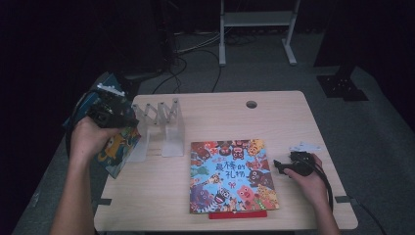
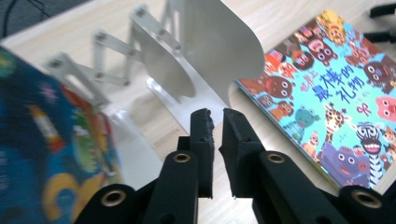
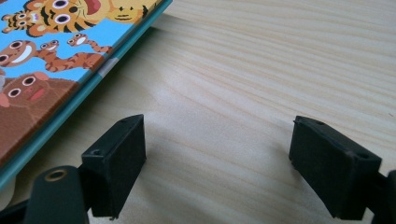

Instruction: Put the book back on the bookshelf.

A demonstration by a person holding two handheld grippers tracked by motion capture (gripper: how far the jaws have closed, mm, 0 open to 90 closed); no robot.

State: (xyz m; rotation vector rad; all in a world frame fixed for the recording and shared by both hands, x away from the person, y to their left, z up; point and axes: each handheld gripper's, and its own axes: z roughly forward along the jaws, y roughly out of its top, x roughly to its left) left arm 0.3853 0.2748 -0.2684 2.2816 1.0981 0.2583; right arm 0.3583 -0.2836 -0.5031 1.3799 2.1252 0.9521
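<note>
A colourful picture book (image 1: 232, 176) lies flat on the wooden table (image 1: 279, 117); it is also in the left gripper view (image 2: 336, 88), and its corner is in the right gripper view (image 3: 56, 60). A white folding bookstand (image 1: 166, 127) stands at the left. A second colourful book (image 1: 117, 147) leans at its left end, blurred in the left gripper view (image 2: 46, 140). My left gripper (image 1: 111, 115) hovers above that book; its jaws (image 2: 218, 116) stand a narrow slit apart with nothing between them. My right gripper (image 1: 278, 165) rests right of the flat book, jaws (image 3: 217, 140) wide open over bare wood.
A red strip (image 1: 238, 214) pokes out under the flat book's near edge. A cable hole (image 1: 251, 104) sits at the table's back. The bookstand's rounded plates (image 2: 219, 42) rise just ahead of the left jaws. Cables and a white frame (image 1: 257, 29) lie on the floor behind.
</note>
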